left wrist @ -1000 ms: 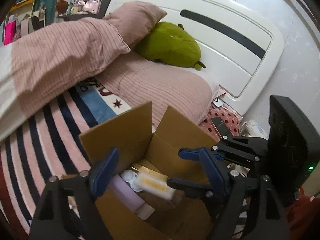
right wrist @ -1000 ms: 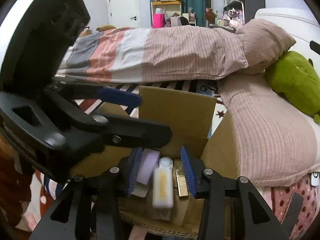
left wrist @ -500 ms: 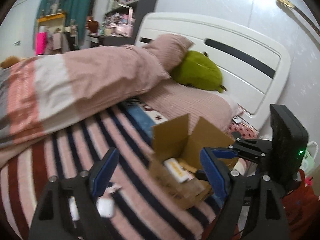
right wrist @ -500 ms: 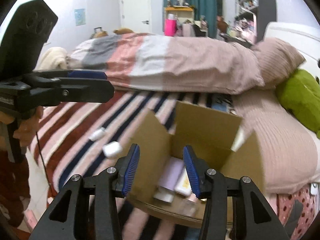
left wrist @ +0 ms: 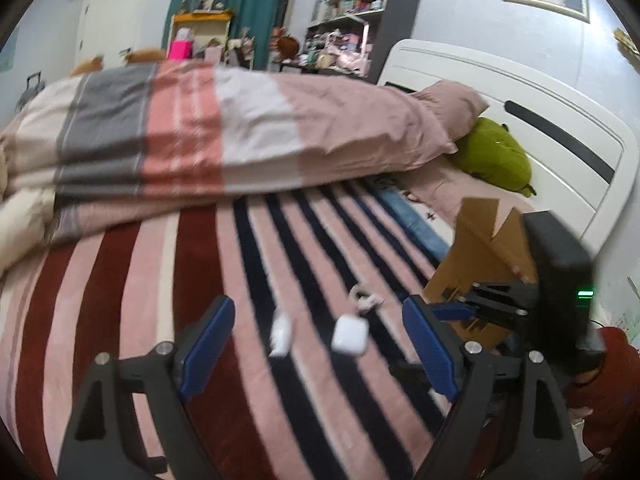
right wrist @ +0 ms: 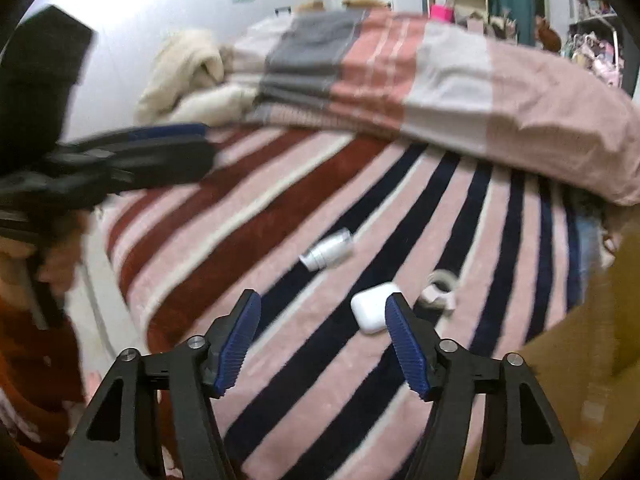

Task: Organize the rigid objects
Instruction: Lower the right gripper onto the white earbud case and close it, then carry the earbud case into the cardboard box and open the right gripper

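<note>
Pink, dark red and navy stripes are seen on the blanket (right wrist: 280, 208); a white case (right wrist: 372, 308) and a brown cardboard box (left wrist: 480, 252) are shown.

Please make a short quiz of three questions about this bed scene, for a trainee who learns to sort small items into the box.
1. True or false: the right gripper is holding the white earbud case.
2. Which item lies farthest from the cardboard box on the striped blanket? A) the white earbud case B) the small white bottle C) the small white clip-like piece
3. Fill in: the left gripper has ____ between its fingers.

Key:
1. False: its jaws are opening and no pad presses on the case, which lies on the blanket beside one finger.
2. B
3. Nothing: the bottle and the case lie on the blanket beyond it.
</note>
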The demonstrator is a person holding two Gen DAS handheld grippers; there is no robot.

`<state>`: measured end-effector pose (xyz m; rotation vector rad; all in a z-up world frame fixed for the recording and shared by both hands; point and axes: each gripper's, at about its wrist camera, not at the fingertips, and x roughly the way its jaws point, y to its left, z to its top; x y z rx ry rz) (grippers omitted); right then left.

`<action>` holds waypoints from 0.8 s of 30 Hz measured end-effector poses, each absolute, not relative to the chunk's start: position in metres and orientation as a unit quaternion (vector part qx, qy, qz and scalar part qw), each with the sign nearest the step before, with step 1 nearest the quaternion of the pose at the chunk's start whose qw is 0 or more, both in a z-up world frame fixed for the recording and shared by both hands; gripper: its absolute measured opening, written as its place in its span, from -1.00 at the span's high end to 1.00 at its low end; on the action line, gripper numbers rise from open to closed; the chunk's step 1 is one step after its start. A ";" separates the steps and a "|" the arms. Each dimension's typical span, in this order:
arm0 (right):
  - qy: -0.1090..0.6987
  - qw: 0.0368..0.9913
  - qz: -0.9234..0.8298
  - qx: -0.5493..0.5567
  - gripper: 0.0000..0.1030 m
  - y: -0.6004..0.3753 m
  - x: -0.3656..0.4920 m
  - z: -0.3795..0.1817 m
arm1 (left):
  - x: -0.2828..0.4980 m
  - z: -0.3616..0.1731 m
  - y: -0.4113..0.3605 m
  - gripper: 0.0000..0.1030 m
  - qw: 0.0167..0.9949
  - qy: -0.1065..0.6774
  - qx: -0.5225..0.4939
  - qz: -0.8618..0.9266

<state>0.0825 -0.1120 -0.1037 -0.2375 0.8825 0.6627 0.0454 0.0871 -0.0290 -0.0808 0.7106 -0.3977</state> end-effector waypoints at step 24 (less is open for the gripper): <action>0.398 0.851 0.318 -0.128 -0.07 -0.098 0.089 -0.134 | 0.045 -0.062 0.084 -0.62 0.889 0.390 -0.074 -0.226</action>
